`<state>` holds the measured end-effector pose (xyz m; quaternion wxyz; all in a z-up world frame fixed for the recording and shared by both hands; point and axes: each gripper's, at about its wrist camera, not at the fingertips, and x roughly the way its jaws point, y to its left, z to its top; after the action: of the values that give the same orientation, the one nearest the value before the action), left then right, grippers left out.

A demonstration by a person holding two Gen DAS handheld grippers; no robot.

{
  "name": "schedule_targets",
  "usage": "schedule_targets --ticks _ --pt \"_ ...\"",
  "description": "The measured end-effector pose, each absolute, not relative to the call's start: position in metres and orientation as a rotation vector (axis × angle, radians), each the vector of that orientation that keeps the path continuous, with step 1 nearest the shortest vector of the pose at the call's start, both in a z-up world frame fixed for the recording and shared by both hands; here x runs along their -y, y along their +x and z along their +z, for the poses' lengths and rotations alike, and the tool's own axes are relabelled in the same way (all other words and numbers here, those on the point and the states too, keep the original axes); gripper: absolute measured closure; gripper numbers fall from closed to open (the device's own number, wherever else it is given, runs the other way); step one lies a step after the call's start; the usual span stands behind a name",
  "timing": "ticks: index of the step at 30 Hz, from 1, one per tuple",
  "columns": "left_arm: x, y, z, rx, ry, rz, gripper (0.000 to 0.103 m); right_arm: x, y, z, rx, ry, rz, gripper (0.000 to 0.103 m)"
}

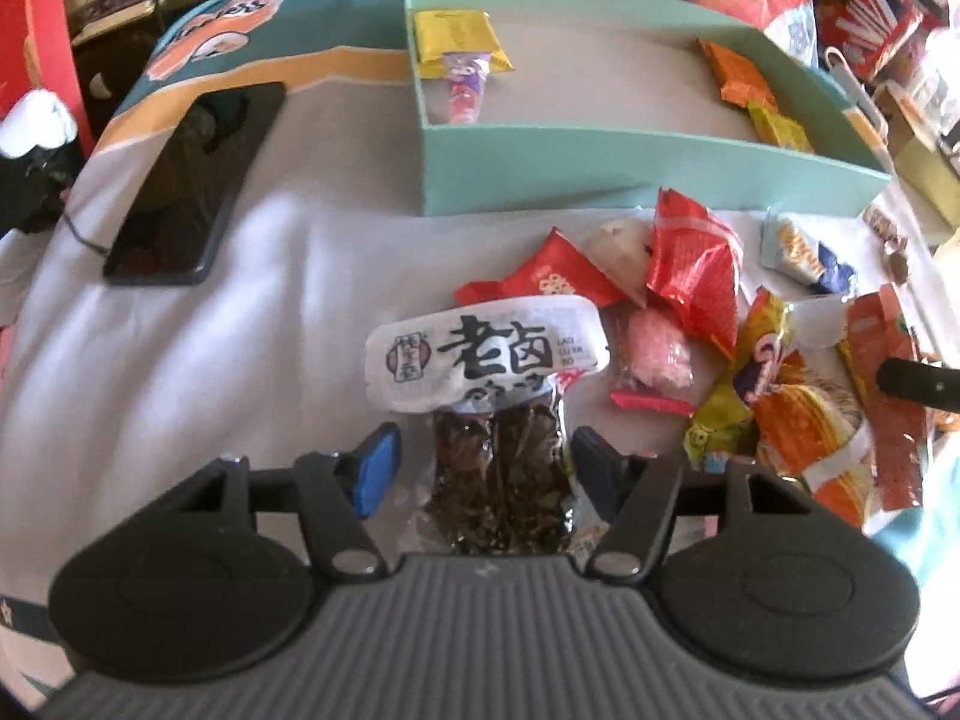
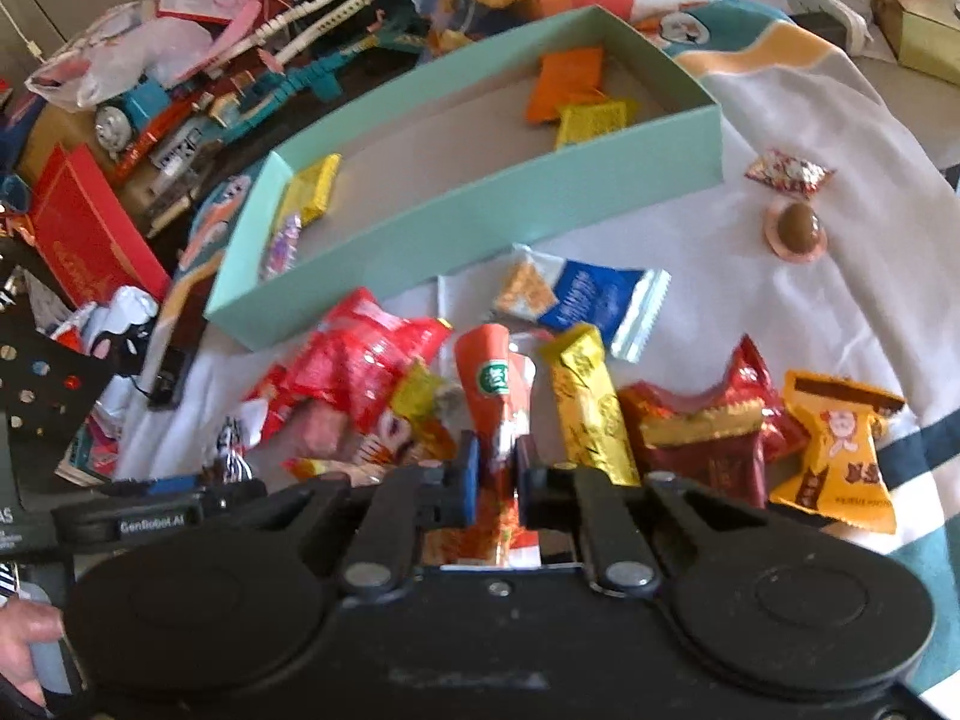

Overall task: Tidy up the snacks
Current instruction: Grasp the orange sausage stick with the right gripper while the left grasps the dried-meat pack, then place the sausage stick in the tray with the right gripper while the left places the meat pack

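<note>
A dark vacuum pack with a white label [image 1: 486,348] lies on the white cloth between the blue pads of my left gripper [image 1: 483,468]. The pads stand a little clear of its sides, so this gripper is open. My right gripper [image 2: 497,474] is shut on the lower end of a tall orange snack packet [image 2: 489,372], in the pile of loose snacks [image 2: 600,414]. The mint-green box [image 1: 600,162] [image 2: 480,204] stands beyond the pile. Inside it are a yellow packet [image 1: 456,36], a purple candy [image 1: 465,84] and orange and yellow packets [image 2: 570,84] at the other end.
A black phone [image 1: 192,180] lies on the cloth left of the box. A chocolate egg [image 2: 798,228] and a small red sweet [image 2: 789,174] sit right of the box. Toys and cartons [image 2: 240,60] crowd the far left edge. A hand [image 2: 24,648] shows at the lower left.
</note>
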<state>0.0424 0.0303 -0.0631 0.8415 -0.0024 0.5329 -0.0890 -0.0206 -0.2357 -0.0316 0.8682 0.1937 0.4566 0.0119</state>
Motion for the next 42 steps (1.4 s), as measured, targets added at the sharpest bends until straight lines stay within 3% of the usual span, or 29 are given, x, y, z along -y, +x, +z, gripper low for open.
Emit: schedule_targets --ticks 11,20,38,40,41,42 --pt "-0.04 0.051 -0.018 -1.048 -0.053 -0.221 0.041 0.248 -0.001 -0.002 -0.87 0.456 0.039 0.091" --pt "-0.011 0.121 0.016 -0.967 -0.033 -0.254 0.04 0.27 0.063 0.03 -0.787 0.403 0.026 0.091" --pt "0.044 0.303 -0.022 -0.958 0.016 -0.238 0.039 0.277 0.257 -0.011 -0.826 0.307 -0.022 0.091" --pt "0.044 0.311 -0.027 -0.949 0.024 -0.231 0.035 0.279 0.269 -0.017 -0.83 0.312 -0.03 0.086" --pt "0.045 0.316 -0.029 -0.943 0.029 -0.218 0.033 0.28 0.274 -0.019 -0.827 0.324 -0.019 0.077" --pt "0.045 0.319 -0.031 -0.948 0.03 -0.208 0.022 0.281 0.277 -0.021 -0.826 0.337 -0.013 0.058"
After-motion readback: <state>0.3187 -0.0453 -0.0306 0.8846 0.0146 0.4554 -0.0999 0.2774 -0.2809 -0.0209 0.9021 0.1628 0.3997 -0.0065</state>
